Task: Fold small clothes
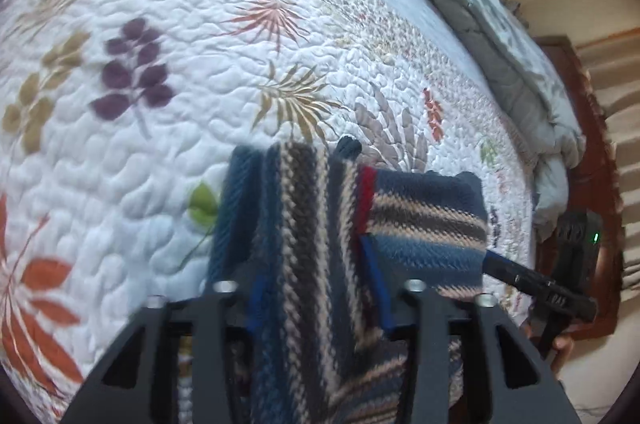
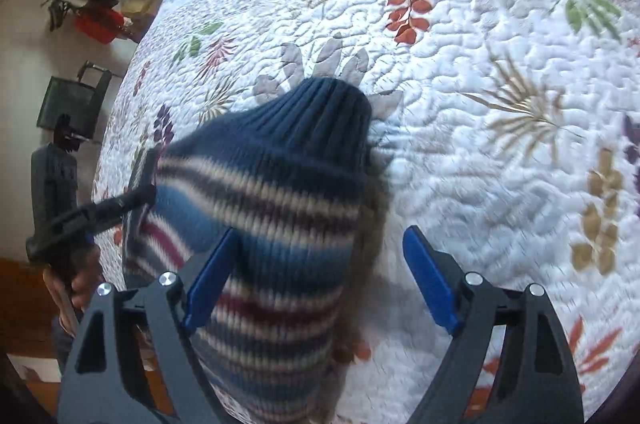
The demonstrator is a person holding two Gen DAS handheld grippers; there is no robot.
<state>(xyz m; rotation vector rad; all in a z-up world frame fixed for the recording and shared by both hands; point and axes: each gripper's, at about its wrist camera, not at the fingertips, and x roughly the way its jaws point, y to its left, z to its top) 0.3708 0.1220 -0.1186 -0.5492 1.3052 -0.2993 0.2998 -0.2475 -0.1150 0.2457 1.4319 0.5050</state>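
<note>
A small striped knit garment [image 1: 320,244], blue with tan, dark and red bands, lies on the quilted bed. In the left wrist view my left gripper [image 1: 316,288] is shut on it, blue pads pressing the cloth between them. The right gripper's black fingers [image 1: 536,280] reach toward its right edge. In the right wrist view the garment [image 2: 276,192] hangs in a bunch with a ribbed navy end on top. My right gripper [image 2: 320,276] is open, the cloth against its left pad only. The left gripper [image 2: 100,208] grips the garment's left edge.
The white quilt with leaf prints [image 1: 160,64] covers the bed. A grey folded duvet [image 1: 500,36] lies along its far edge. Beside the bed are a wooden frame [image 1: 584,144], a black bag [image 2: 72,100] and a red item [image 2: 100,22] on the floor.
</note>
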